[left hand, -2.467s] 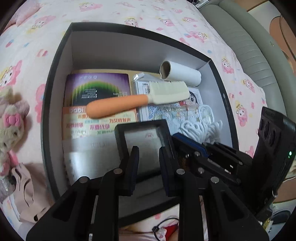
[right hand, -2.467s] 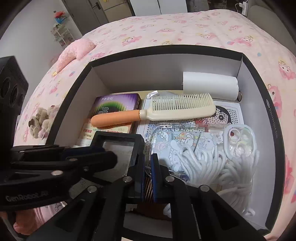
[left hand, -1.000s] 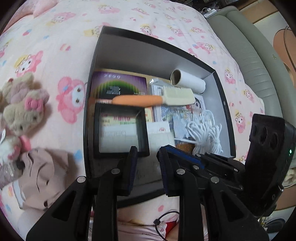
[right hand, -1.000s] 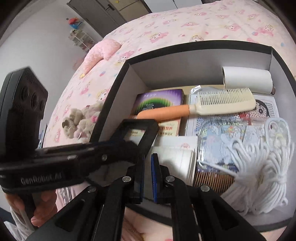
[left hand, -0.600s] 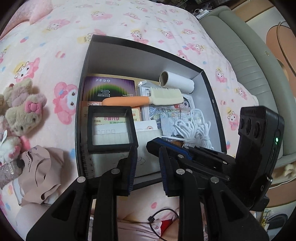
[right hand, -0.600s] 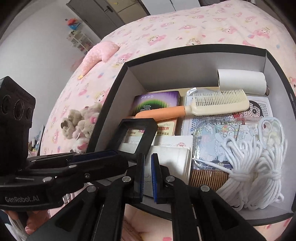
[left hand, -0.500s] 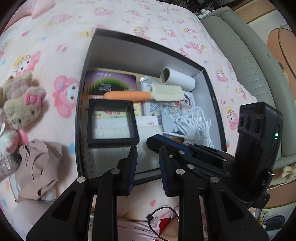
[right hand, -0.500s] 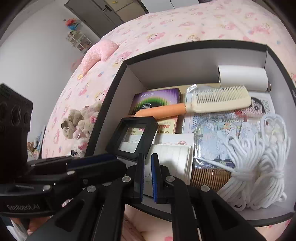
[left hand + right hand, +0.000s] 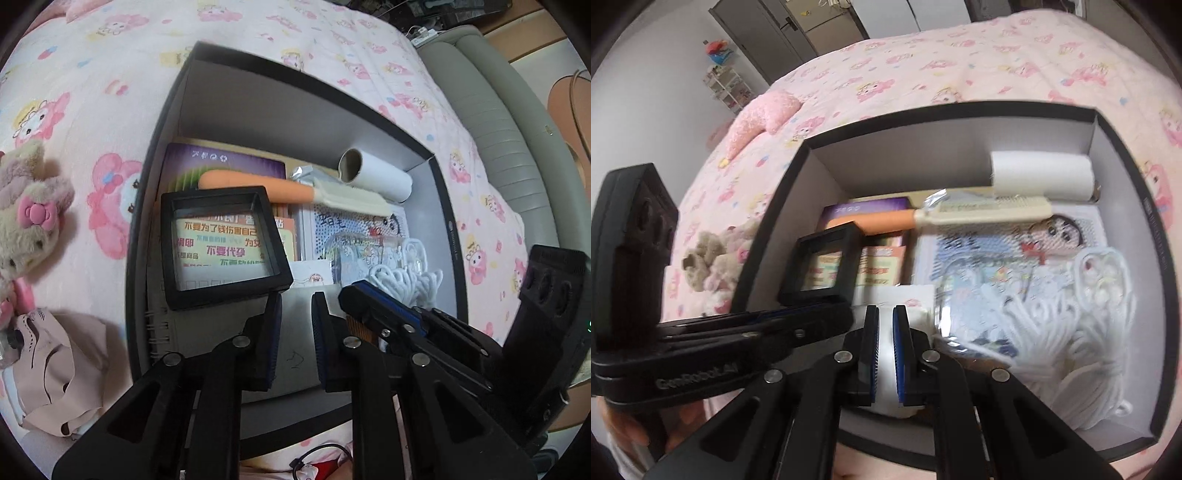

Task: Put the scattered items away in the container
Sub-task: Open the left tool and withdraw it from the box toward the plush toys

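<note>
A black-rimmed box (image 9: 159,155) (image 9: 798,158) stands on the pink bed. It holds a black square frame (image 9: 221,243) (image 9: 823,262) propped at its left, an orange-handled comb (image 9: 295,192) (image 9: 960,214), a white roll (image 9: 376,173) (image 9: 1041,173), booklets, a white cord bundle (image 9: 402,277) (image 9: 1071,332) and a clear phone case (image 9: 1100,273). My left gripper (image 9: 295,321) hovers over the box's near left part, narrowly open and empty, just below the frame. My right gripper (image 9: 885,332) is beside it, jaws almost together, empty.
A plush toy (image 9: 26,218) (image 9: 709,266) and a beige cloth (image 9: 59,365) lie on the bed left of the box. A pink pillow (image 9: 757,118) lies farther back. A grey padded bed edge (image 9: 517,140) runs along the right.
The black frame, earlier between my left fingers, now rests in the box's left part. Both grippers have pulled back towards the box's near edge.
</note>
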Demonstrator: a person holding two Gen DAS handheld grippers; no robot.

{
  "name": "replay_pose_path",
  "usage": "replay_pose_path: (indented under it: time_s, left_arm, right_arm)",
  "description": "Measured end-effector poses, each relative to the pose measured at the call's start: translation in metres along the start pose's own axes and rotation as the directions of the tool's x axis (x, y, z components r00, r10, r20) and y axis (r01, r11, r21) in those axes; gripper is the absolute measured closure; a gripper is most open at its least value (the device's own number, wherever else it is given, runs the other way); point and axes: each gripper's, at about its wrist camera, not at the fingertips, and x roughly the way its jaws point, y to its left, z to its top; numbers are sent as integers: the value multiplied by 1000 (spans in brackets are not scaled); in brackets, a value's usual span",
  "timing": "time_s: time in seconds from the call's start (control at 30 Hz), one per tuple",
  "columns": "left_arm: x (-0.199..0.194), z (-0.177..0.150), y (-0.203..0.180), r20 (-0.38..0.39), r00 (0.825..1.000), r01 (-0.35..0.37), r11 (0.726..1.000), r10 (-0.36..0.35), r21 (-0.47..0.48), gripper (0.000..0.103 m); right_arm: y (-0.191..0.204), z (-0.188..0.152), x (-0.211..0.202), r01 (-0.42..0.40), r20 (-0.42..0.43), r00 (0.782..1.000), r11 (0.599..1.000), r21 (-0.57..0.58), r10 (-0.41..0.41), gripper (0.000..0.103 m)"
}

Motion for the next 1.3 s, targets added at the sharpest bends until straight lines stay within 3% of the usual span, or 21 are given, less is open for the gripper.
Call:
replay_pose_path:
  time_s: [0.23, 0.37, 0.53, 0.67, 0.8, 0.87, 1.03, 1.17, 1.3]
  left_arm:
    - [-23, -9, 6, 15, 1000, 23, 999, -23, -45, 88]
    - [-22, -5, 12, 43, 998, -40, 997, 43, -73, 88]
    - [-14, 7, 6, 51, 995, -87, 995, 89, -50, 88]
    - [-20, -1, -3, 95, 995, -14, 1000, 13, 7, 88]
    - [-27, -16, -12, 143, 990, -18, 998, 9, 62, 81]
    - [-36, -24, -16, 181, 983, -20, 998, 7, 67, 70]
    - [-71, -44, -37, 280, 960, -36, 990, -4, 139, 64]
    - [-99, -61, -47, 335, 942, -37, 984, -24, 174, 60]
    - [-119, -75, -50, 348, 937, -46, 975, -34, 218, 59]
  right_arm:
    - [1, 5, 7, -94, -19, 995, 995, 25, 95, 96]
    - [3, 6, 5, -92, 2, 996, 995, 29, 92, 96]
    - [10, 3, 7, -47, -12, 999, 999, 8, 47, 96]
    - [9, 1, 13, -25, -29, 999, 1000, 10, 25, 96]
    - [9, -5, 2, 24, 3, 1000, 1000, 18, -24, 95]
    - [11, -6, -12, 49, 41, 998, 999, 24, -50, 87]
    - [19, -12, -54, 128, 146, 981, 992, 21, -129, 65]
    - [32, -21, -84, 168, 207, 964, 986, 17, -168, 62]
    - [45, -31, -106, 163, 244, 956, 987, 20, -162, 62]
